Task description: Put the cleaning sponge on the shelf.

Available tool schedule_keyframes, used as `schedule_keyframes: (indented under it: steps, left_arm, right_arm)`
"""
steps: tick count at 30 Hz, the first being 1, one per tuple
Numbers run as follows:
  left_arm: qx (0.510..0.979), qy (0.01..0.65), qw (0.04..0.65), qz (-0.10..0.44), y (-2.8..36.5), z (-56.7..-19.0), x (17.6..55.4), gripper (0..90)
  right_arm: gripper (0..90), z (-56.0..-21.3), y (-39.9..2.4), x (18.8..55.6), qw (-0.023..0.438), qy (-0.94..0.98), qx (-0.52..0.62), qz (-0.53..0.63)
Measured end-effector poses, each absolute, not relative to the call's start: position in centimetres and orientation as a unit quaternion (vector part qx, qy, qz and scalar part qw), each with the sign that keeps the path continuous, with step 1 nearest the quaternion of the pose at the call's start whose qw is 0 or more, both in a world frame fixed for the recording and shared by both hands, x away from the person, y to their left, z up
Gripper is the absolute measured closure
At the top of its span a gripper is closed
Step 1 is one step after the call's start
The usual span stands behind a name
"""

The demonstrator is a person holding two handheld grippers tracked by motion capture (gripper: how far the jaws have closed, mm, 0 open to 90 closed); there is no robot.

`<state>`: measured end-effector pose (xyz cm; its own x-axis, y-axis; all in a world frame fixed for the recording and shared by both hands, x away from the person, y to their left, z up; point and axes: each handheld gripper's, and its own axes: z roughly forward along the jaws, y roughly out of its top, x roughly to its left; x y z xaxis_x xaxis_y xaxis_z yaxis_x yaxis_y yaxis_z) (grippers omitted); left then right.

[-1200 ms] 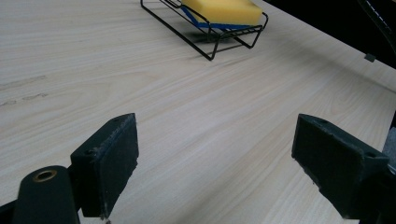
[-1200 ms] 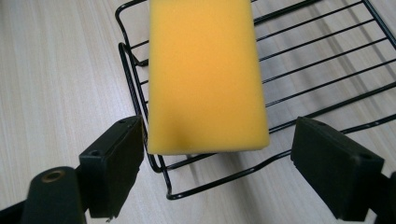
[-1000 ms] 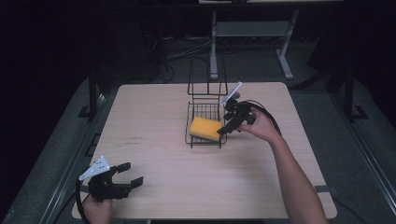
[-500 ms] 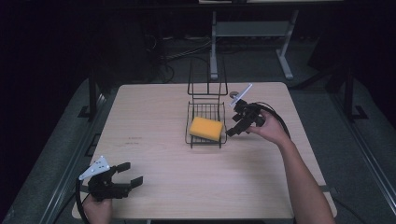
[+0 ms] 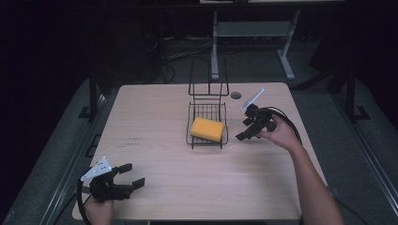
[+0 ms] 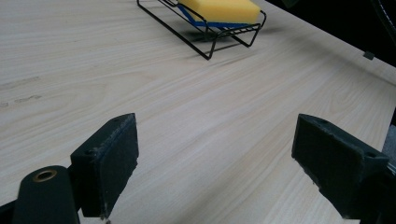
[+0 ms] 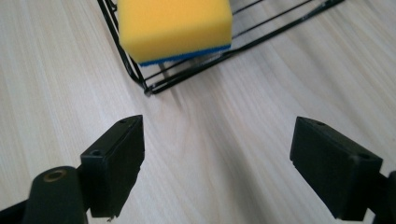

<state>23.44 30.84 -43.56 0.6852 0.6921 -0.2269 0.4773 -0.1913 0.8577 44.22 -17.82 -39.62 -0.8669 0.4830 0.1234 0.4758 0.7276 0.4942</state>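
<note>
A pale wooden bench (image 5: 178,187) stands in a dark room. The yellow sponge (image 5: 207,129) lies inside the wire rack (image 5: 207,123). The right claw (image 5: 248,129), released, hovers just beside the rack; draw it away level, clear of the wires. The left claw (image 5: 127,180), well apart from the rack, gapes empty.

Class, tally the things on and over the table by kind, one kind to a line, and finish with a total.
Yellow sponge: 1
Black wire rack: 1
Hand-held grippers, left gripper and right gripper: 2
Total: 4
</note>
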Motion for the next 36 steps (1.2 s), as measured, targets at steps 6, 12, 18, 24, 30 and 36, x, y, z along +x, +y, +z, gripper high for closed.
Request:
schedule_keyframes:
  steps: [6, 12, 18, 24, 30, 36]
  left_arm:
    - [0.766, 0.38, 0.507, 0.105, 30.6, -43.5, 23.3, 14.0]
    - [0.767, 0.38, 0.507, 0.105, 30.6, -43.5, 23.3, 14.1]
    - [0.767, 0.38, 0.506, 0.105, 30.5, -43.5, 23.3, 14.0]
    - [0.768, 0.381, 0.505, 0.106, 30.5, -43.5, 23.3, 14.0]
    - [0.767, 0.381, 0.505, 0.106, 30.6, -43.5, 23.3, 14.0]
    - [0.767, 0.381, 0.505, 0.106, 30.6, -43.5, 23.3, 14.0]
  right_arm:
    - [17.4, -39.8, -18.8, 43.3, 0.01, 0.929, 0.263, 0.261]
    - [17.4, -40.3, -19.8, 42.6, 0.011, 0.929, 0.266, 0.256]
    - [17.4, -40.7, -20.5, 42.0, 0.011, 0.93, 0.271, 0.248]
    - [17.4, -41.0, -21.0, 41.4, 0.009, 0.93, 0.273, 0.246]
    - [17.4, -41.1, -21.4, 41.0, 0.01, 0.931, 0.273, 0.244]
    - [17.4, -41.5, -21.6, 40.5, 0.008, 0.93, 0.275, 0.243]
